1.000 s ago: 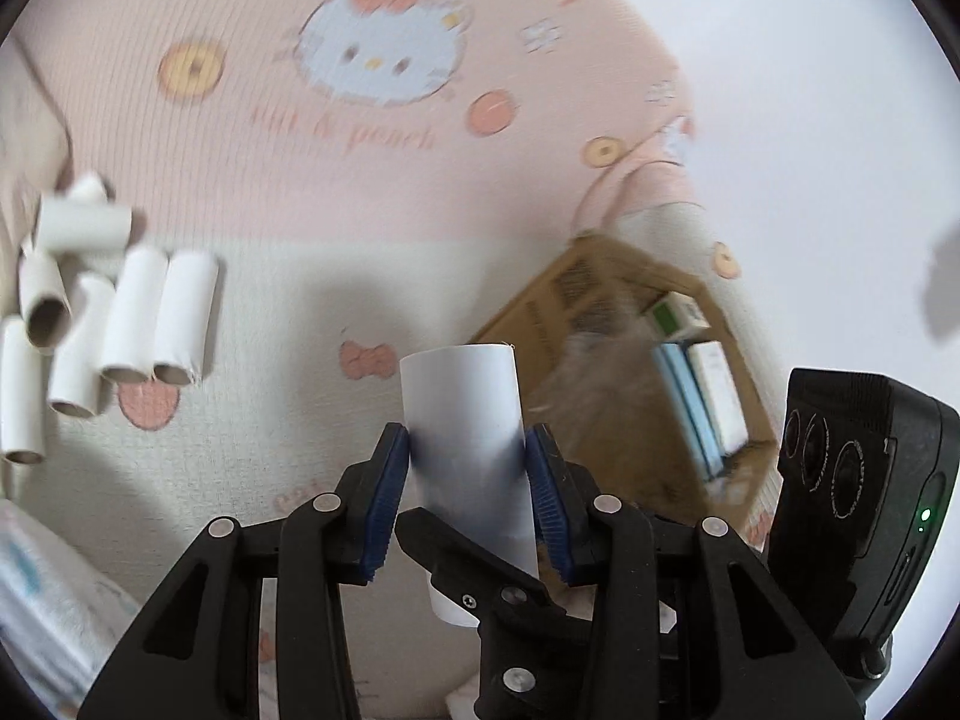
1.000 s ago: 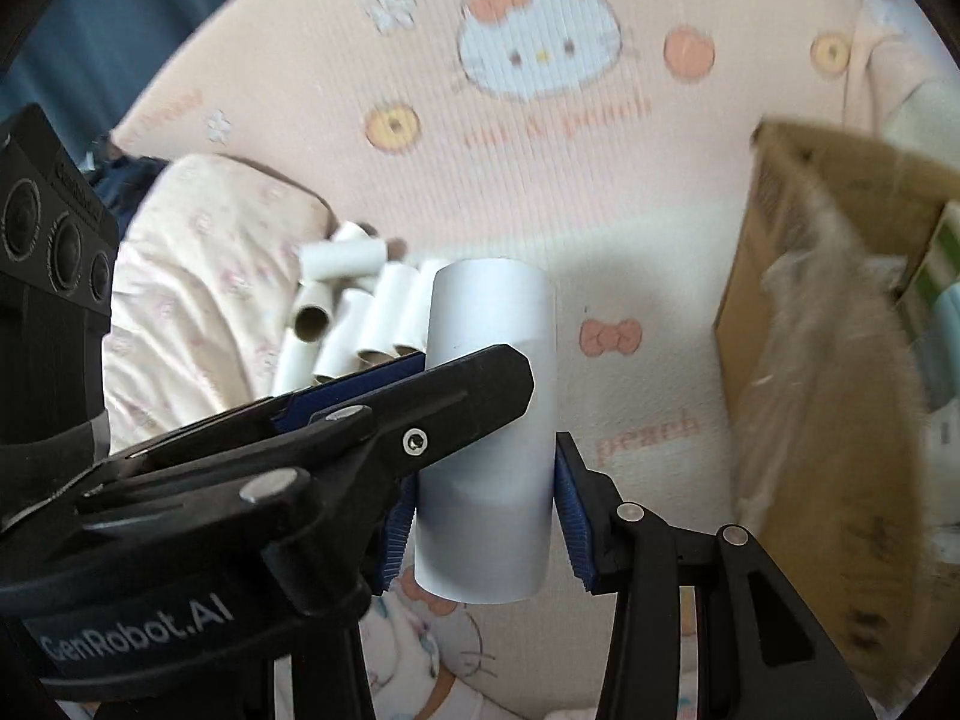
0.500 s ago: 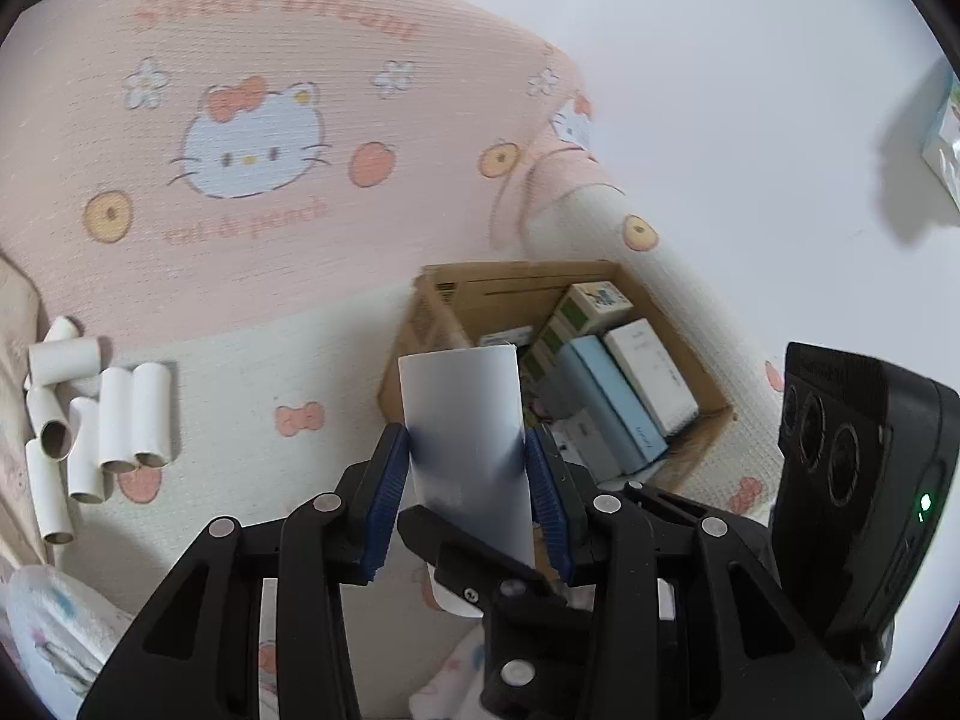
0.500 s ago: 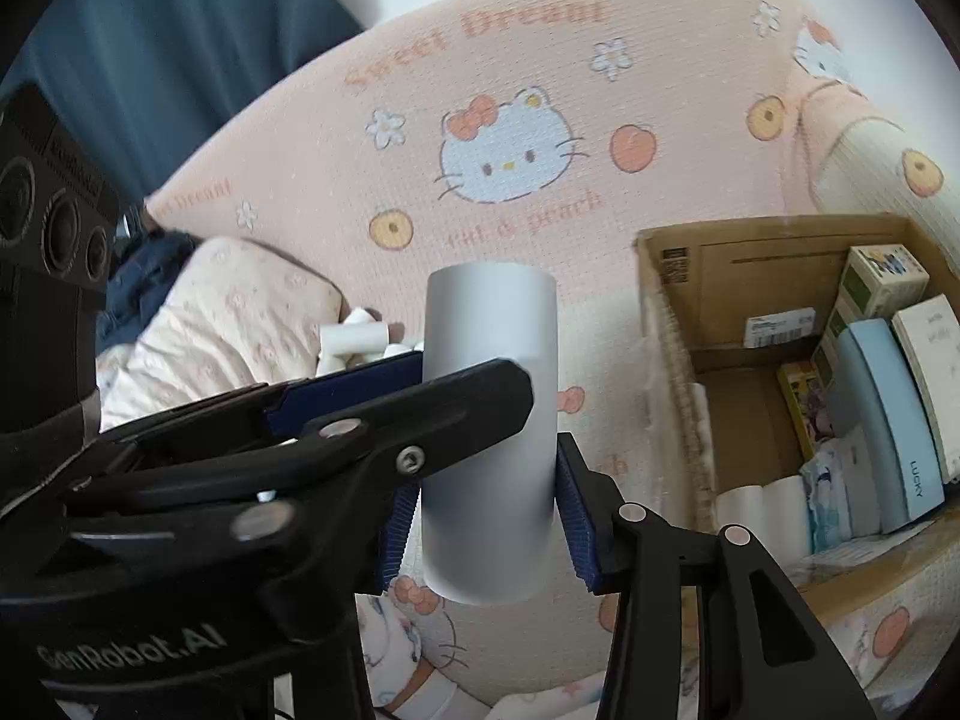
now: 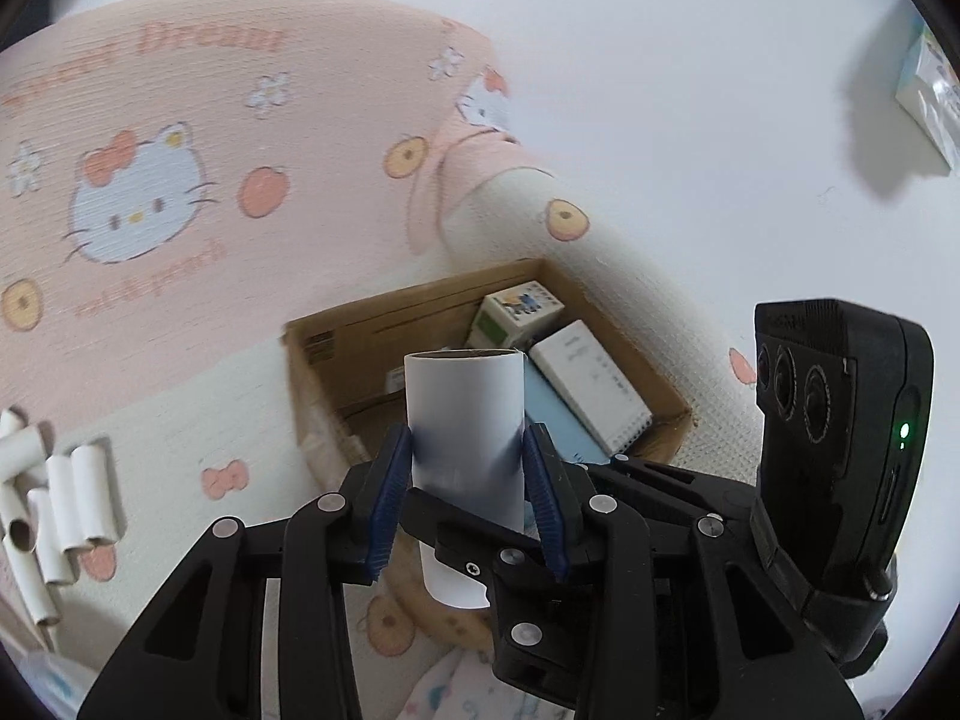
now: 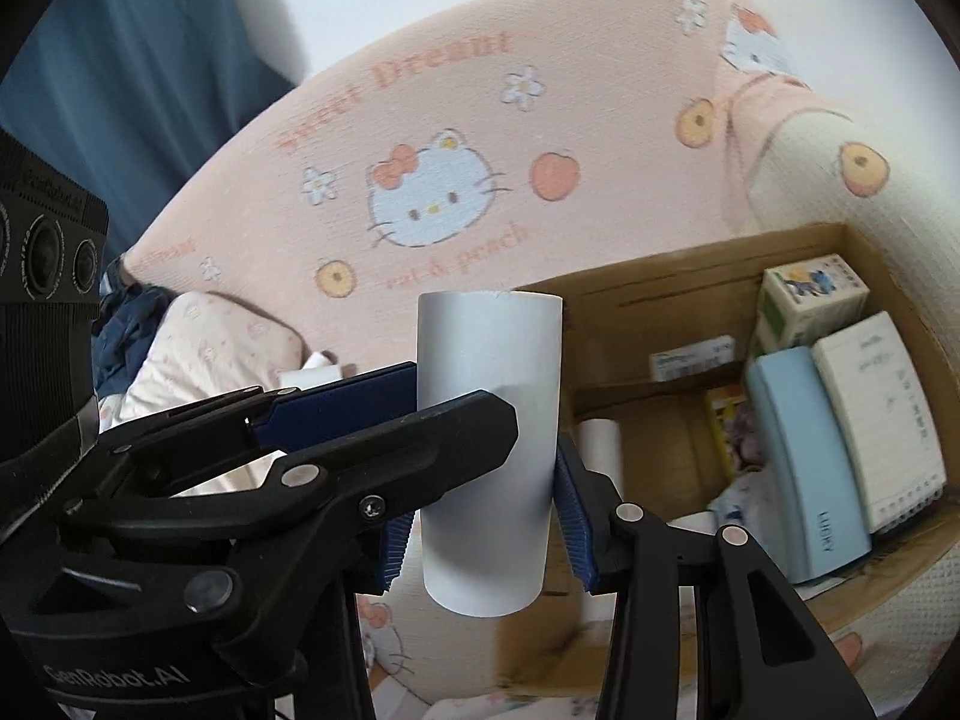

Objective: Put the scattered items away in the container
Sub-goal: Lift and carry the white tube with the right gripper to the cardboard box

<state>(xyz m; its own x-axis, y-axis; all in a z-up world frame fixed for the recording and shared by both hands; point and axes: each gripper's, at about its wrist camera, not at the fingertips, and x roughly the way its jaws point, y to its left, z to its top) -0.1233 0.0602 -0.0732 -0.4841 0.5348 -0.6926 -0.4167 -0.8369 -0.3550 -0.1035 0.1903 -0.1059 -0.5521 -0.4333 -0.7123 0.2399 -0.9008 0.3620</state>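
My left gripper [image 5: 465, 480] is shut on a white cardboard tube [image 5: 462, 414], held upright over the near side of the open cardboard box [image 5: 312, 384]. My right gripper [image 6: 486, 504] is shut on another white tube [image 6: 489, 384], held upright just left of the box [image 6: 600, 300]. The box holds small cartons, a light blue case [image 6: 804, 456], a white notebook [image 6: 876, 408] and a white tube [image 6: 600, 447]. Several more tubes [image 5: 60, 498] lie in a pile on the bedding at the far left.
The box sits on Hello Kitty bedding [image 5: 138, 204] against a white wall [image 5: 660, 60]. A pale pillow [image 6: 204, 354] and dark blue cloth [image 6: 126, 312] lie at the left. The other gripper's black body [image 5: 840, 432] is at the right.
Both grippers, each holding its tube, have moved right from the tube pile toward the box and tilted upward. The box now sits closer and more central in both views.
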